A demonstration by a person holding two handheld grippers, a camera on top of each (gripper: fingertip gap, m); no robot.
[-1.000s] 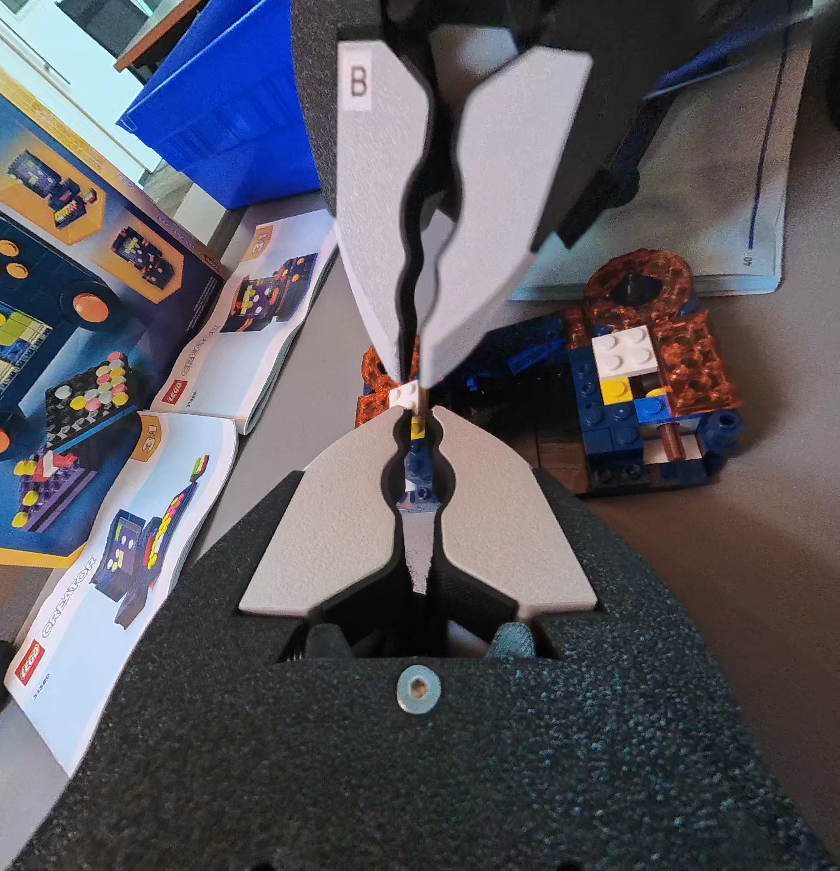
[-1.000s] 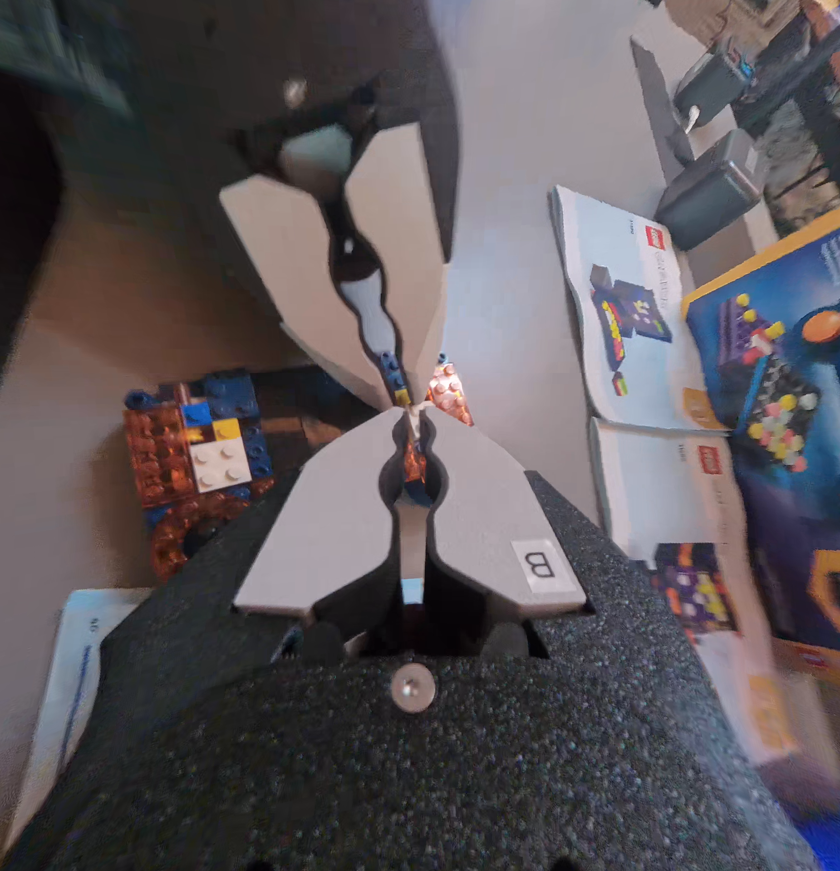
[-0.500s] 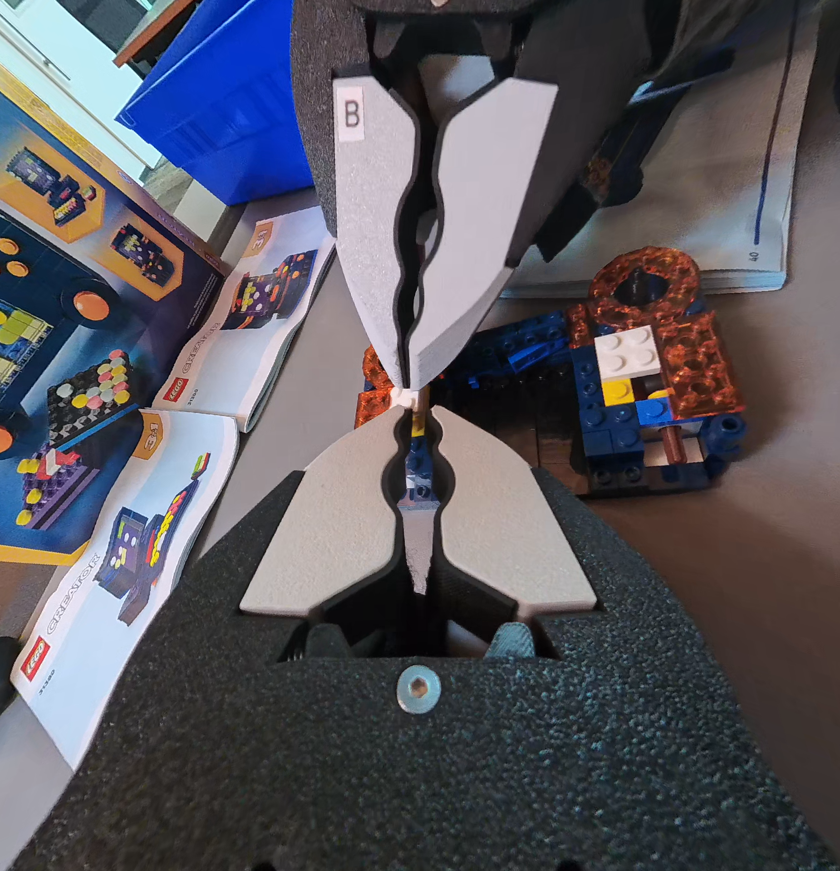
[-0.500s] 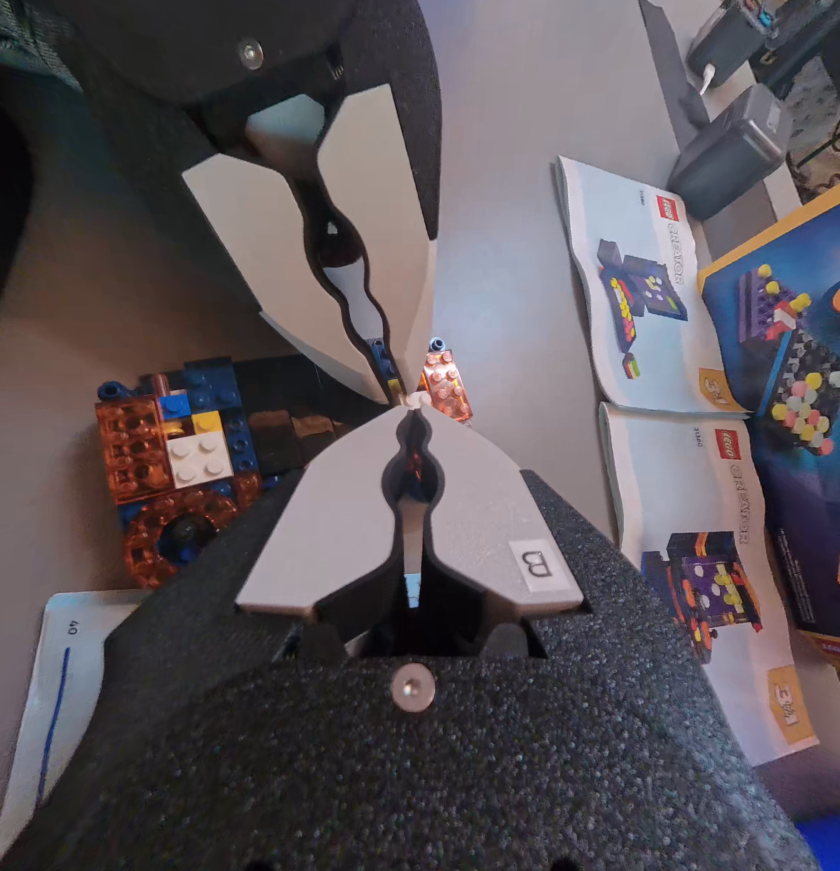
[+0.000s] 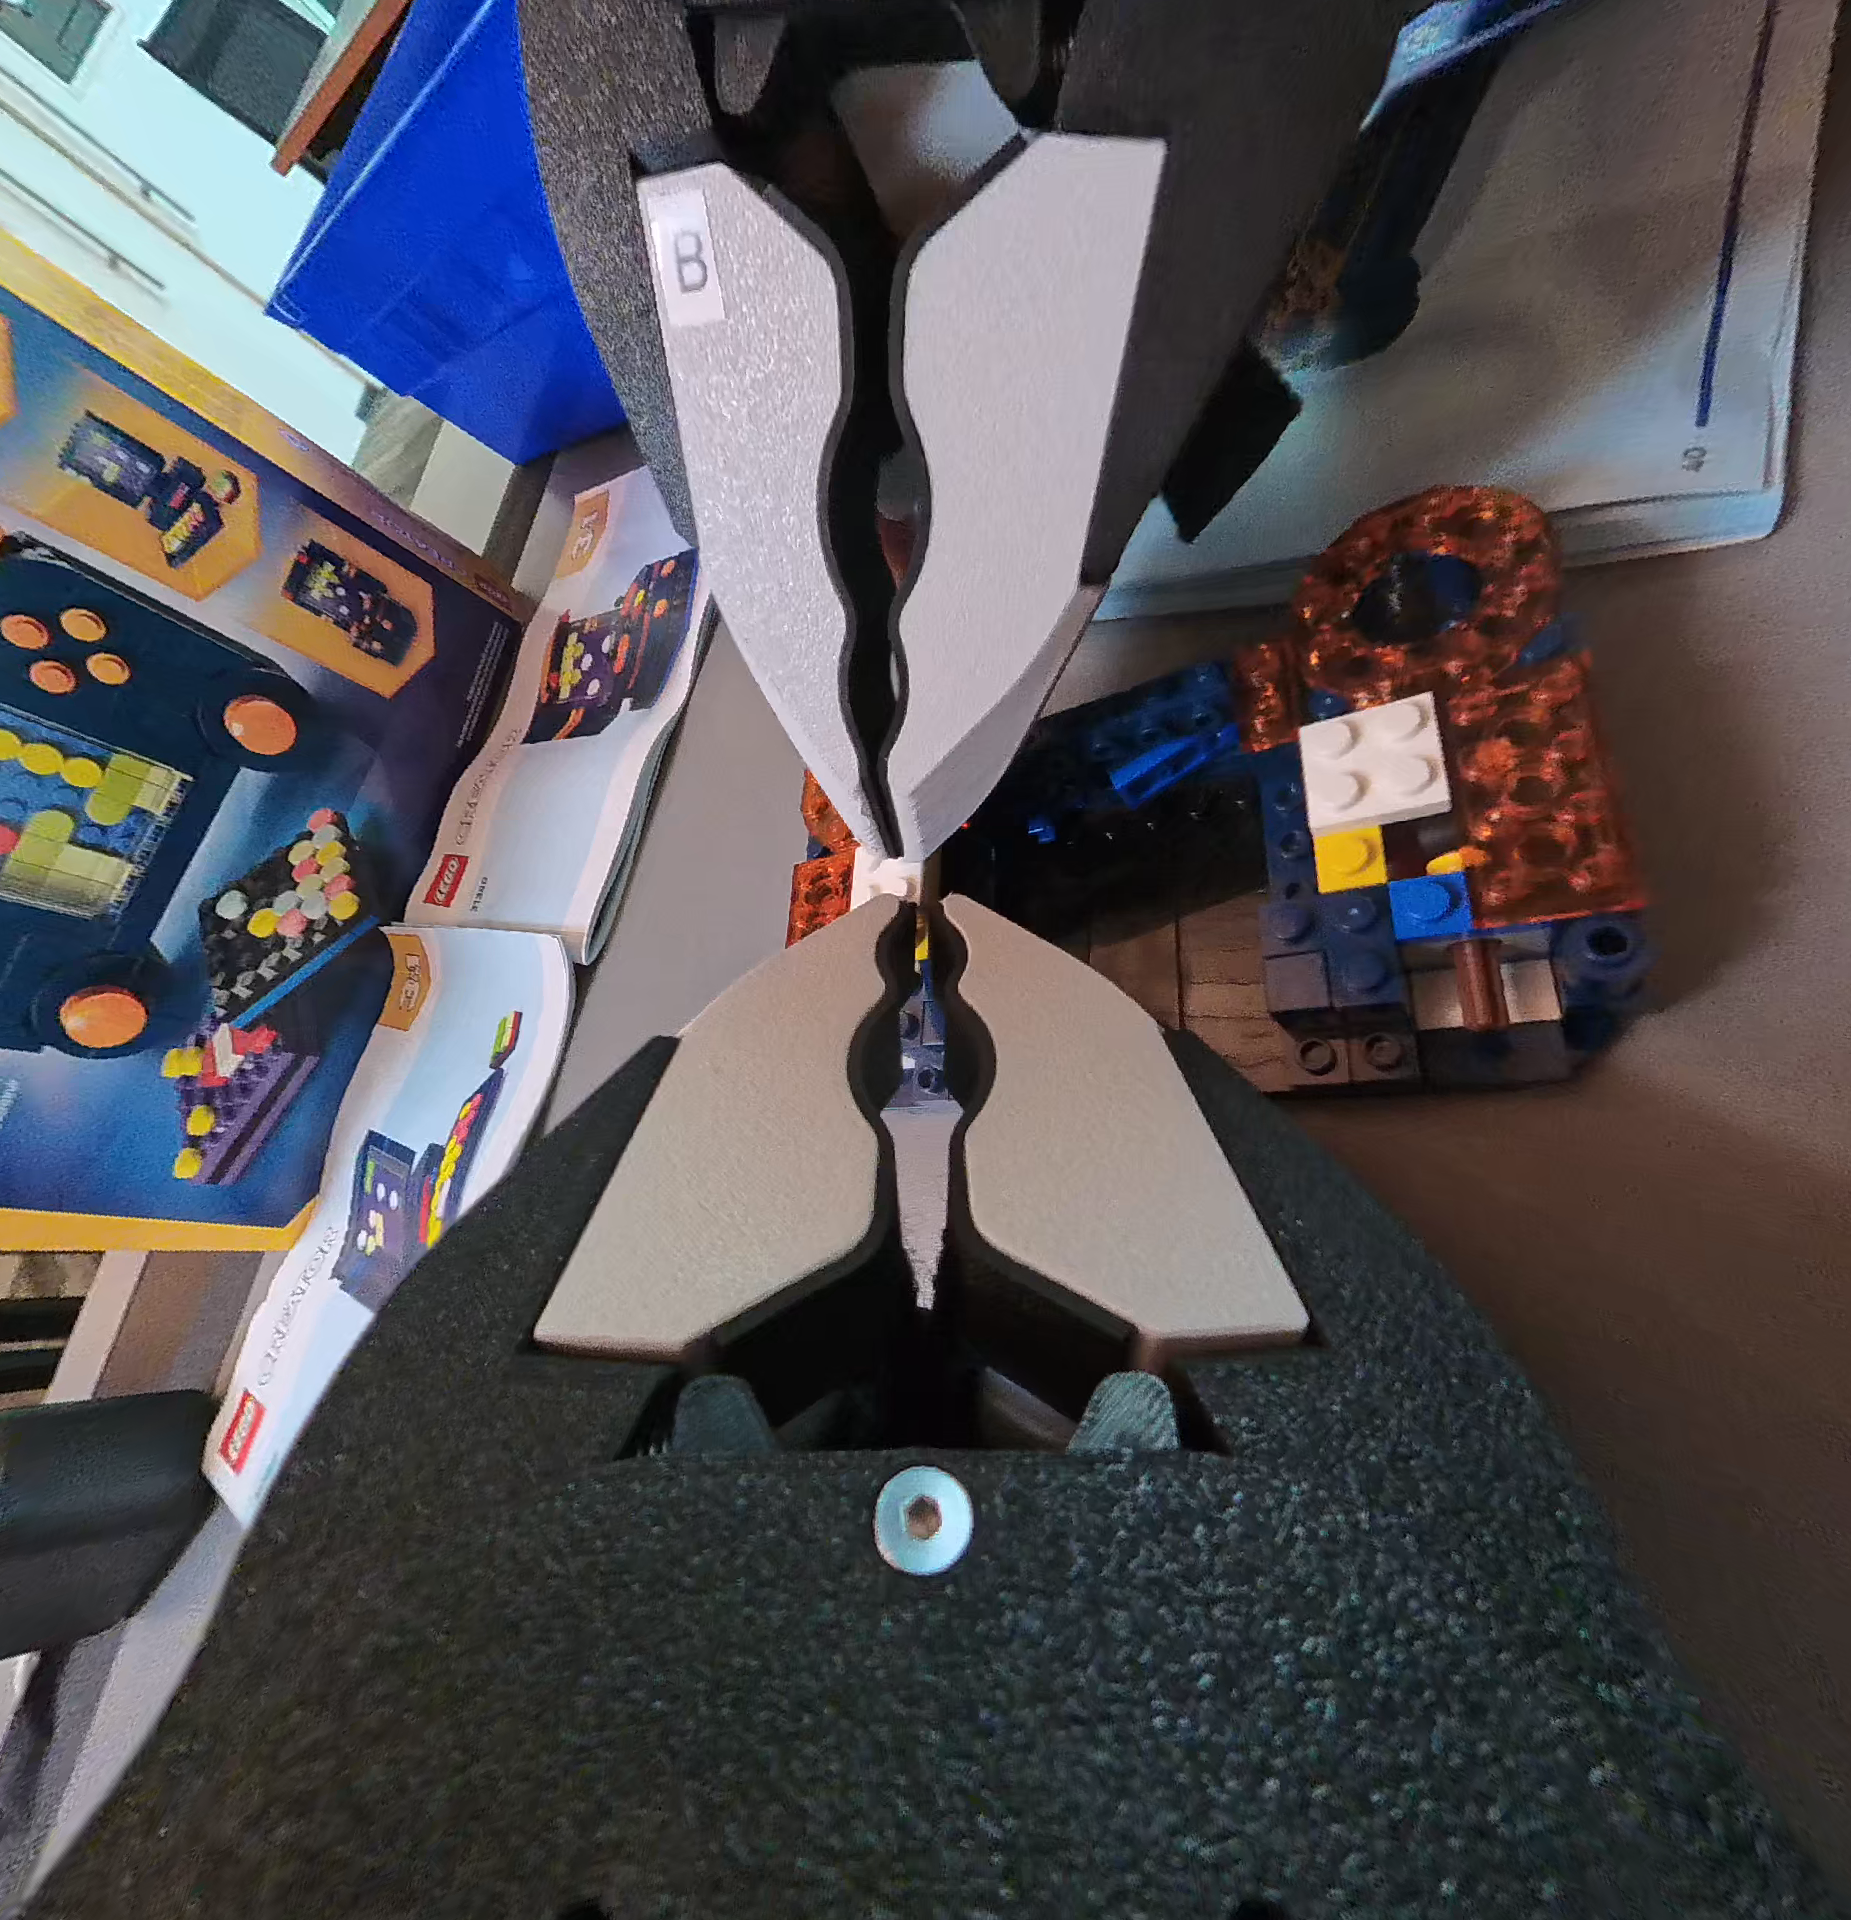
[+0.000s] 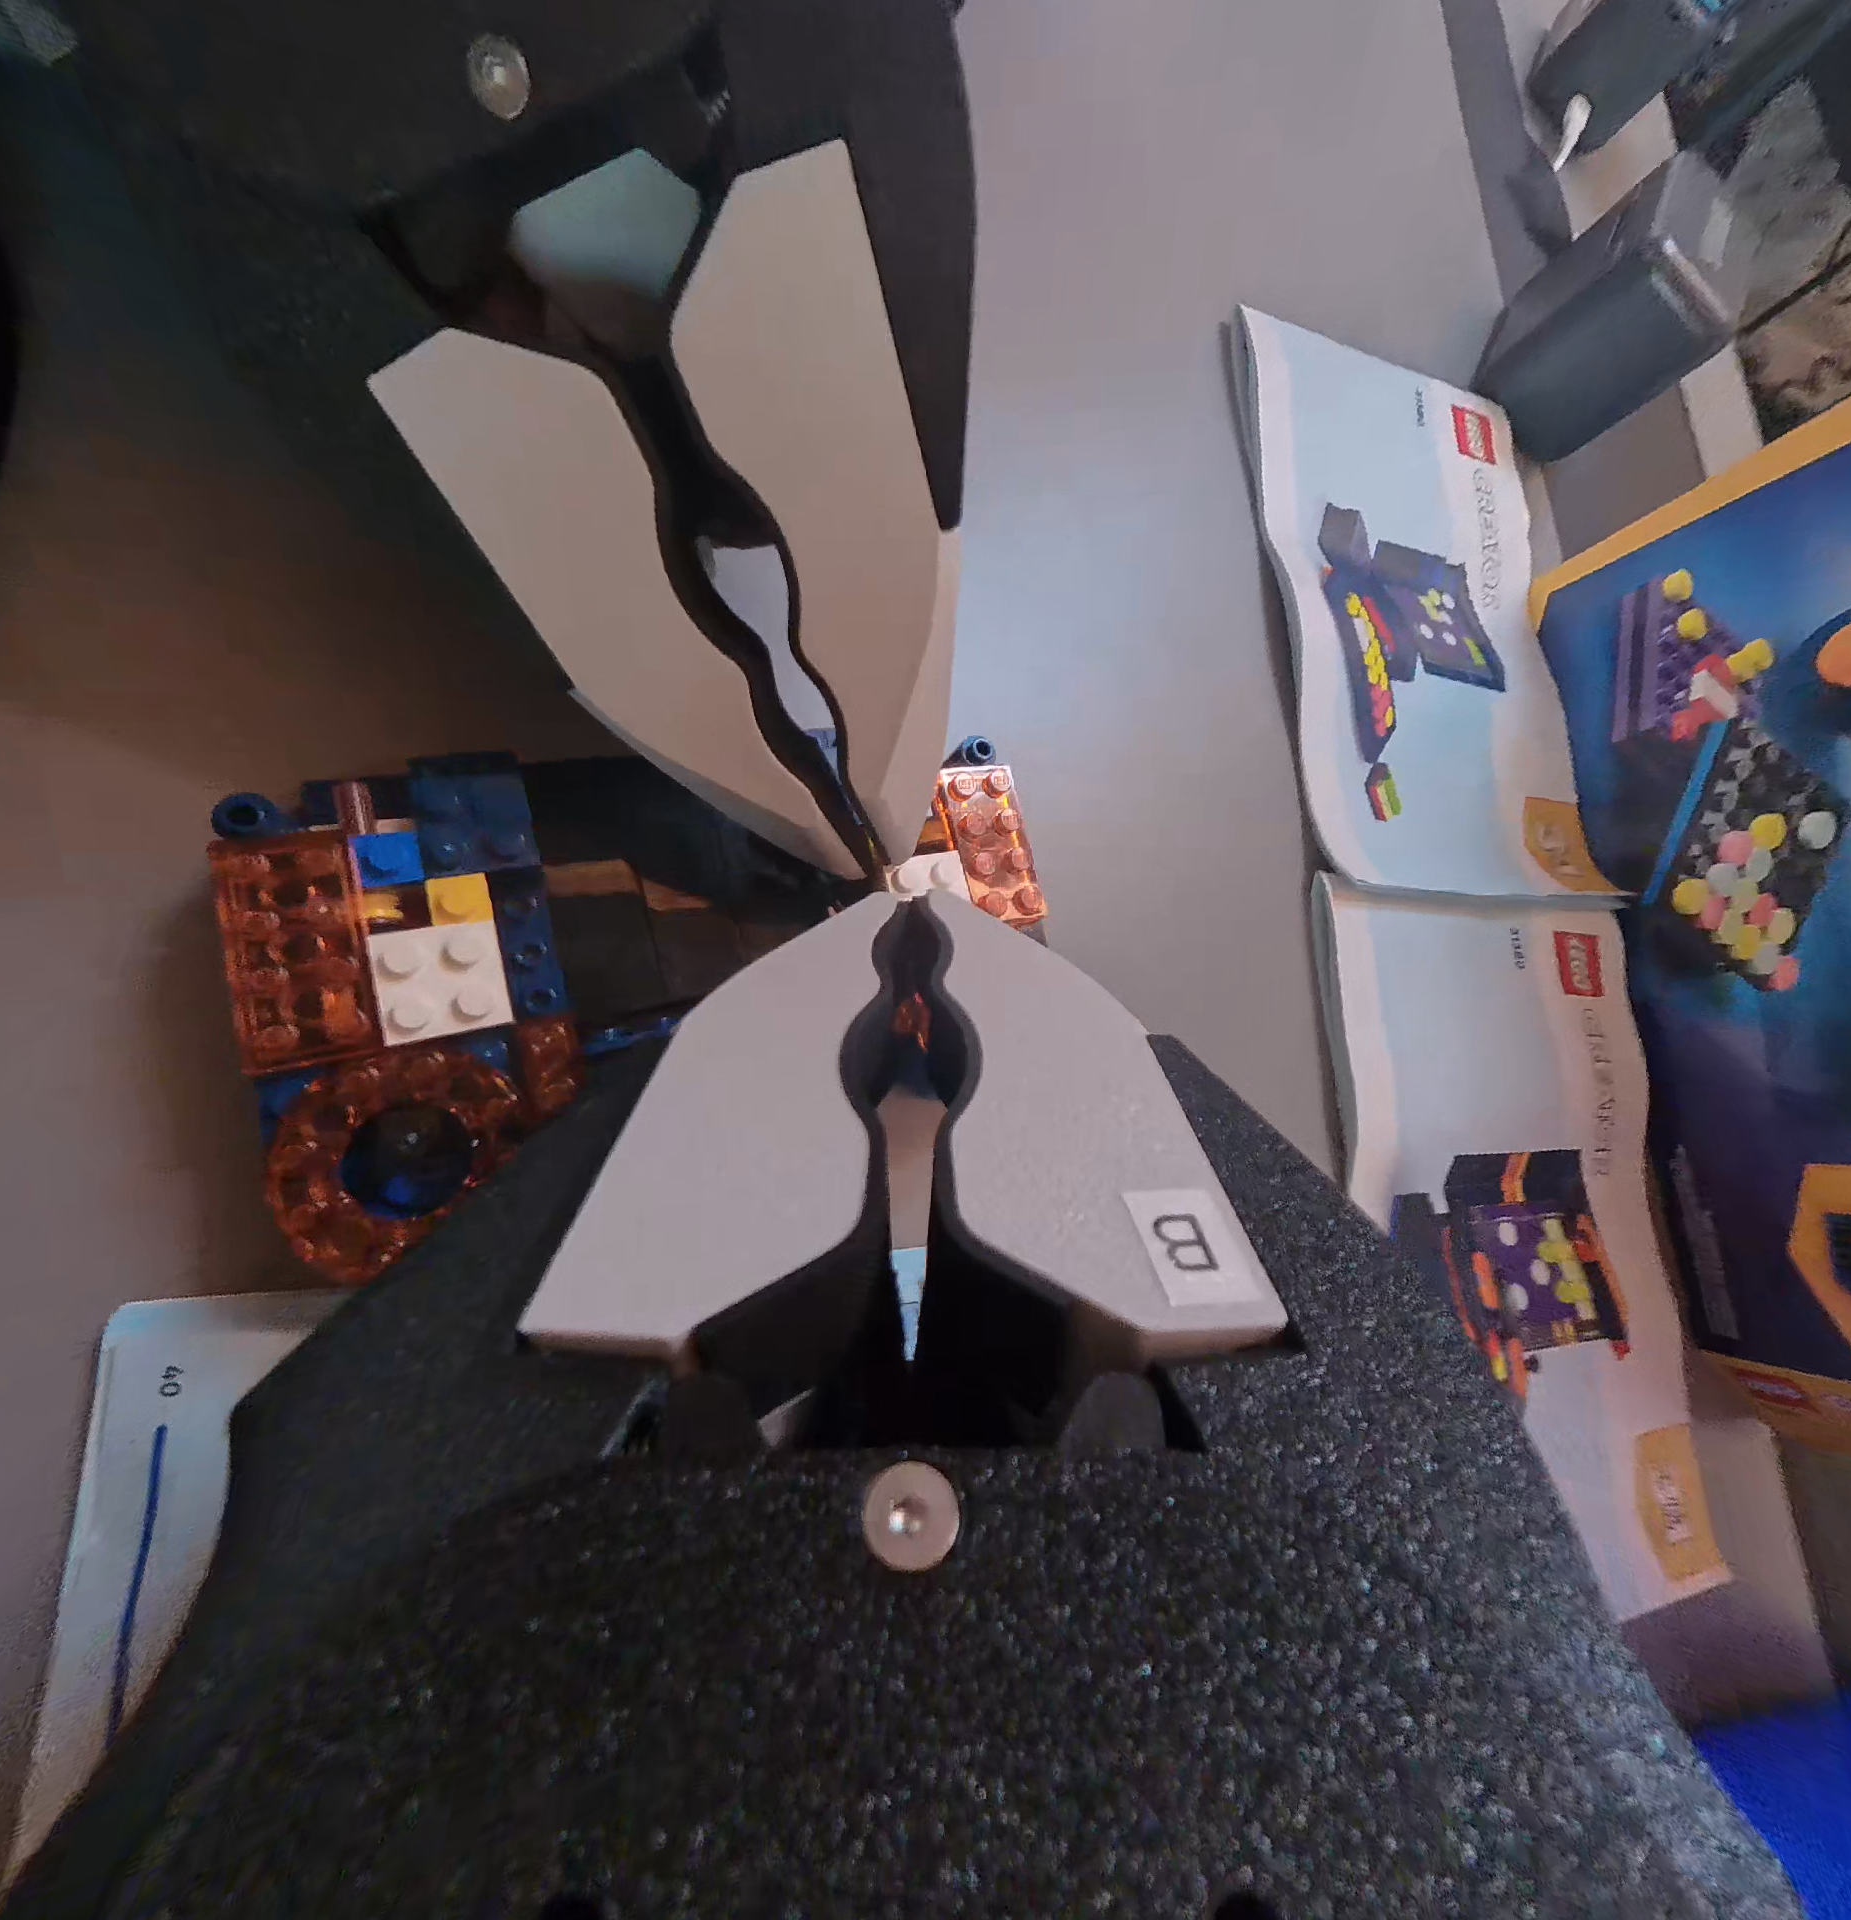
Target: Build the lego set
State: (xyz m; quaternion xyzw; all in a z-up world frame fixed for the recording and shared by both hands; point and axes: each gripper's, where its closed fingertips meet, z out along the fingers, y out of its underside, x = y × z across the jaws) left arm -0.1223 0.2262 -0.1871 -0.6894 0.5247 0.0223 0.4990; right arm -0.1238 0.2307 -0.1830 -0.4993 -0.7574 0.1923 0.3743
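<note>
Here both my pairs of jaws meet tip to tip over the bench [image 5: 1679, 1247]. My left jaws [image 5: 916, 920] stand all but together, with only a thin slit through which yellow and blue brick shows; whether they pinch anything I cannot tell. My right jaws [image 6: 908, 909] are together at the tips. A small white plate [image 5: 885, 878] sits just at 12 o'clock of both.

The right view alone shows that plate touching a studded clear orange plate [image 6: 988, 852] at 1 o'clock; the left view shows only orange scraps at 11. The big build [image 5: 1420, 810] lies at 2 o'clock from the left and at 9 from the right. Booklets [image 5: 557, 748] and the box [image 5: 121, 831] show in both. The blue bin [image 5: 433, 260] shows at 11 in the left view alone, and the grey cases [image 6: 1596, 322] at 1 in the right alone.
</note>
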